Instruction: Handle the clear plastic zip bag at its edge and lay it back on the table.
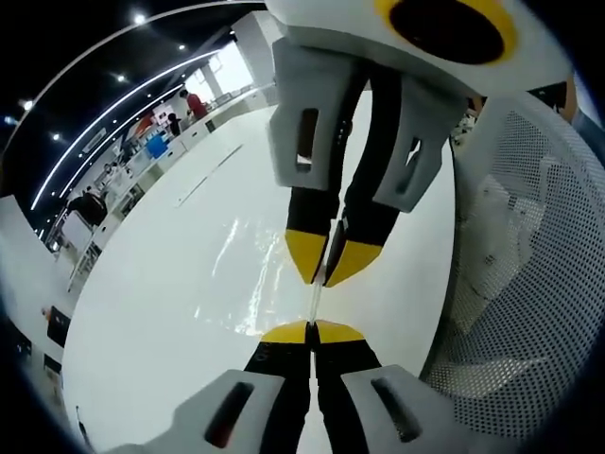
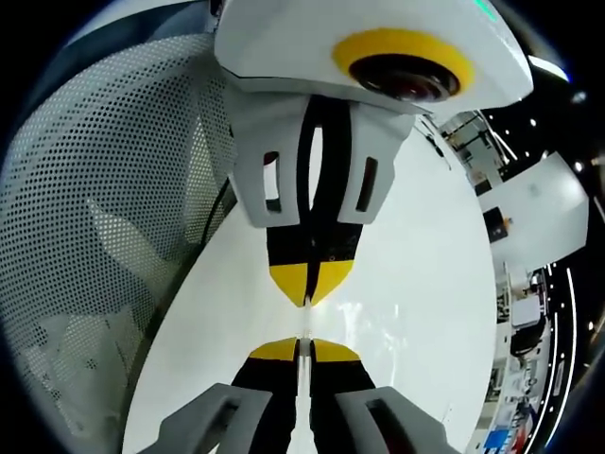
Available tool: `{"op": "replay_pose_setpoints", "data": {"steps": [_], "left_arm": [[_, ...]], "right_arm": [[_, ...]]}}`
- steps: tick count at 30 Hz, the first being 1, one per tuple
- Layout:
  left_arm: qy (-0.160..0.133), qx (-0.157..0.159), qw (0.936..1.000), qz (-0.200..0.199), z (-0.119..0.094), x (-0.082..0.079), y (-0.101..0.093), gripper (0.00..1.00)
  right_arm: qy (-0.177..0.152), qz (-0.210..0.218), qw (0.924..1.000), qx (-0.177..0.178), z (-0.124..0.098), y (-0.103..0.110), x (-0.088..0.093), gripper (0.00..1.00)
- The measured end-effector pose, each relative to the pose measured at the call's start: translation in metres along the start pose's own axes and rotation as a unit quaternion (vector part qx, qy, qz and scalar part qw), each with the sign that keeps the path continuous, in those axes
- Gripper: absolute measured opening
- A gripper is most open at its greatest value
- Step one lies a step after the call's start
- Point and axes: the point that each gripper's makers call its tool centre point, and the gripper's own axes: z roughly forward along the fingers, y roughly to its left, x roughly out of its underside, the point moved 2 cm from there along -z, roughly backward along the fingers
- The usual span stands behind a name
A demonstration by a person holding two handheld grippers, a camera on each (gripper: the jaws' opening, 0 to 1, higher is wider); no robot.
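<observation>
The clear plastic zip bag (image 1: 248, 284) shows as a glossy, wrinkled sheet over the white table (image 1: 161, 331), with its thin edge held taut between the two grippers. My left gripper (image 1: 312, 333) is shut on that edge from below. Facing it tip to tip, my right gripper (image 1: 326, 270) comes in from above, also shut on the edge. In the right gripper view, my right gripper (image 2: 304, 352) pinches the bag edge (image 2: 304, 323) and the left gripper (image 2: 309, 288) clamps it just beyond. The bag's sheen (image 2: 383, 322) spreads to the right.
A white perforated mesh basket (image 1: 529, 265) stands close beside the grippers, and is on the left in the right gripper view (image 2: 95, 236). Beyond the table are desks, people (image 1: 194, 102) and ceiling light strips.
</observation>
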Motion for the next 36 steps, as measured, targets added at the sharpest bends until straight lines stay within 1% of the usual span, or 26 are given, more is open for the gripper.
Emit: {"op": "replay_pose_setpoints", "data": {"steps": [4, 15, 20, 31, 33, 36], "left_arm": [[0.002, 0.0, 1.0, -0.005, 0.0, 0.001, 0.001, 0.0], [0.005, 0.003, 1.0, -0.002, 0.001, 0.002, -0.002, 0.0], [0.008, 0.005, 0.9999, 0.009, 0.001, 0.002, -0.004, 0.0], [0.009, 0.003, 0.9999, -0.011, 0.004, 0.005, 0.0, 0.0], [0.01, 0.002, 0.9999, -0.008, 0.004, 0.005, -0.001, 0.0], [0.012, 0.003, 0.9999, 0.011, 0.005, 0.003, -0.005, 0.0]], "right_arm": [[0.001, 0.007, 1.0, 0.002, 0.0, 0.0, 0.001, 0.0], [0.002, 0.022, 0.9997, 0.004, 0.0, 0.005, 0.003, 0.0], [0.005, 0.028, 0.9996, 0.004, -0.001, 0.005, 0.005, 0.0], [0.008, 0.044, 0.999, 0.006, -0.004, 0.006, 0.01, 0.0], [0.01, 0.044, 0.999, 0.004, -0.004, 0.006, 0.012, 0.0], [0.012, 0.046, 0.9988, 0.003, -0.005, 0.007, 0.013, 0.0]]}}
